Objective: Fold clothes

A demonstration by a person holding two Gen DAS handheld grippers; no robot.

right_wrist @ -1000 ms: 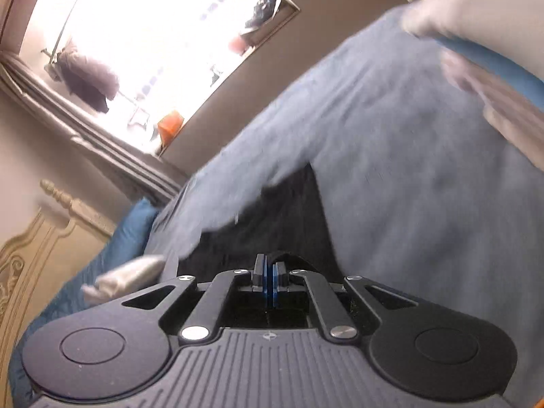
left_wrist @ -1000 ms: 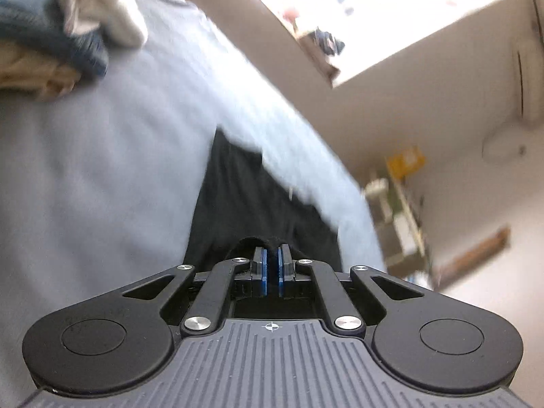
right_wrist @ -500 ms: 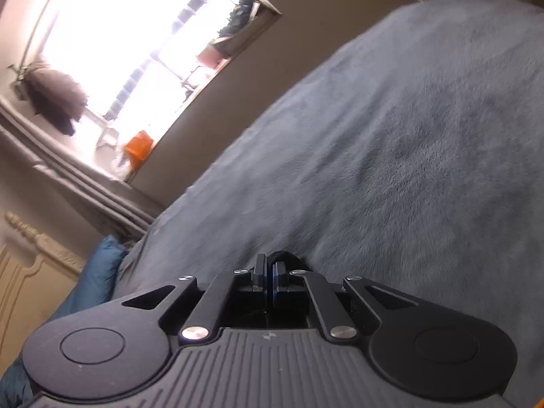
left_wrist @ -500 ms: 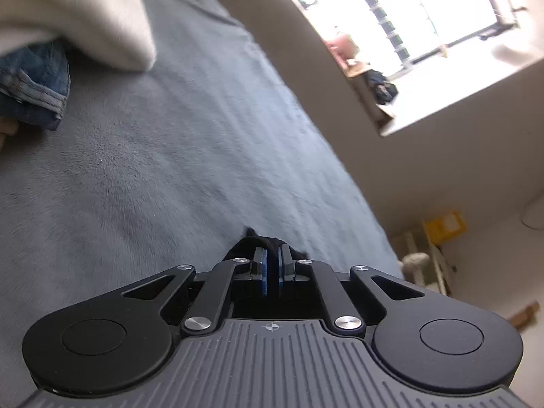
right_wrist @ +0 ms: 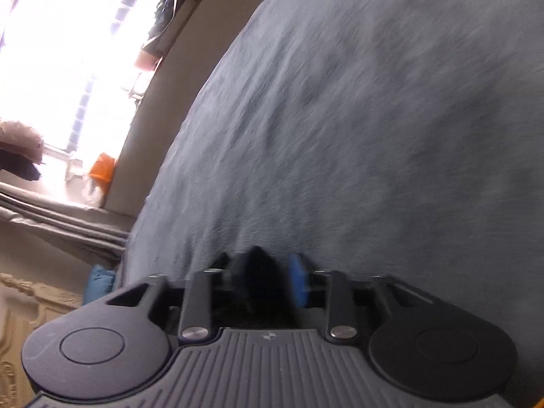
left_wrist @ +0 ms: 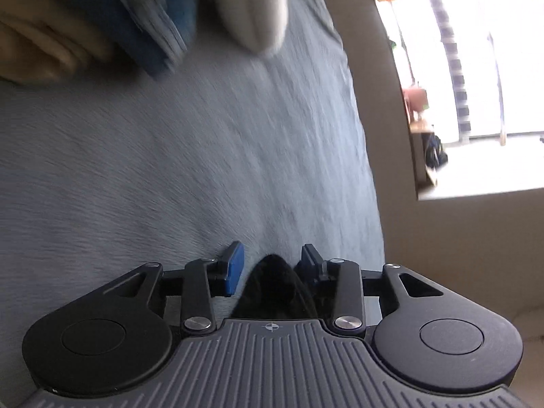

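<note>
The left tongs (left_wrist: 272,265) hang low over a grey-blue fleece blanket (left_wrist: 170,176) that covers the bed; their blue rubber pads (left_wrist: 234,268) stand spread, having just been opening, with a fold of black fabric garment (left_wrist: 273,289) lying loose in the gap between them; the cloth touches neither pad on the left side, and on the right it sits just beside the pad, though whether it rests against it I cannot tell; beyond the tongs, at the far edge of the bed in the left wrist view, lies a heap of clothes: blue denim jeans (left_wrist: 146,17), a pale cream garment (left_wrist: 258,6) beside them, and a beige cloth (left_wrist: 37,44) at the far left; all of it is smeared by motion blur; to the right a beige wall (left_wrist: 442,238) frames a bright window (left_wrist: 476,68)

The right tongs (right_wrist: 268,272) also point down at the same blanket (right_wrist: 374,119); their jaws stand apart, having likewise just been opening, and a dark peak of the black garment (right_wrist: 258,272) rises between them, free of the blue pad (right_wrist: 299,282) on the right; the left pad is hidden in blur and shadow; in the right wrist view a bright window (right_wrist: 68,68) fills the upper left, with an orange object (right_wrist: 102,170) on its sill, grey curtain folds (right_wrist: 61,221) below, a blue pillow (right_wrist: 98,282) at the bed's edge, and a carved cream headboard (right_wrist: 30,306) in the lower left corner
</note>
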